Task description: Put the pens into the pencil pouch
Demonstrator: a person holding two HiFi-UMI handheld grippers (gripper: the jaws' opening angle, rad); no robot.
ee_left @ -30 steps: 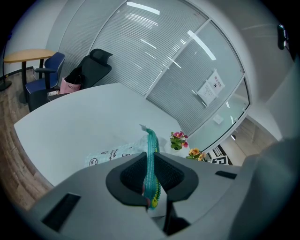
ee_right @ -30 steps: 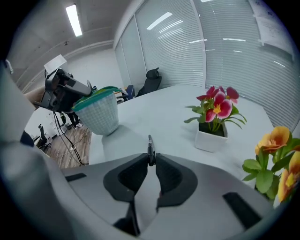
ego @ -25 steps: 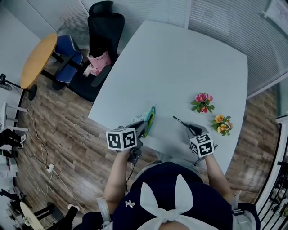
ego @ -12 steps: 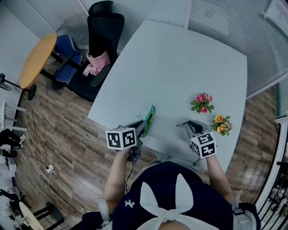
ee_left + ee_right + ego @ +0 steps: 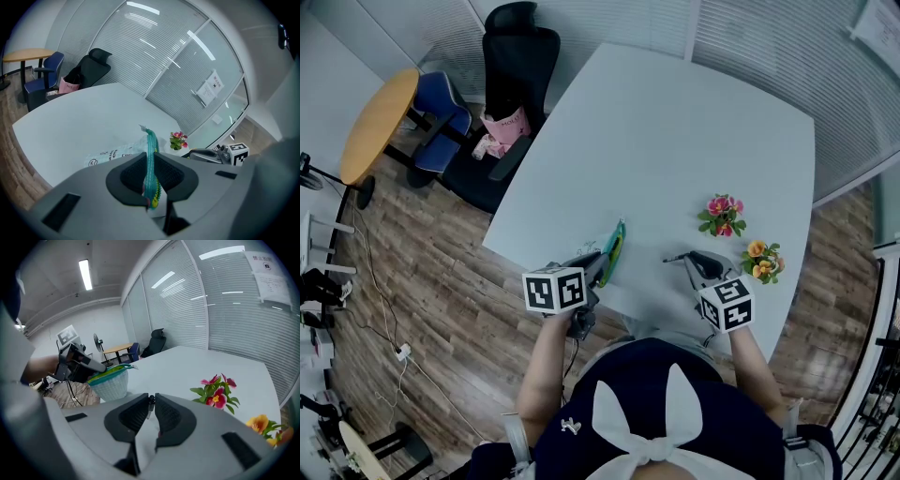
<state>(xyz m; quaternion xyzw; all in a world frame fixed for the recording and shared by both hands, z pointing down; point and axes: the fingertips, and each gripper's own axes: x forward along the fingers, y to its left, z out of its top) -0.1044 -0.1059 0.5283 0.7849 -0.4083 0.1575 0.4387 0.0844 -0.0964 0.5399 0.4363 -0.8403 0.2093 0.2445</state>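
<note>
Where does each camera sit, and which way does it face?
Head view: on the person's head, looking steeply down at the table; left gripper, right gripper and forearms show.
Left gripper view: on the left gripper, facing across the table; jaws clamp the pouch.
Right gripper view: on the right gripper, facing across the table; jaws, just closing further, hold the pen.
Shared: both gripper views show the pouch and pink flowers.

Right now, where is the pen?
In the head view the pen sits at the right, pinched by the right gripper, whose jaws have just been closing on it, between the pencil pouch and the orange flowers.
</note>
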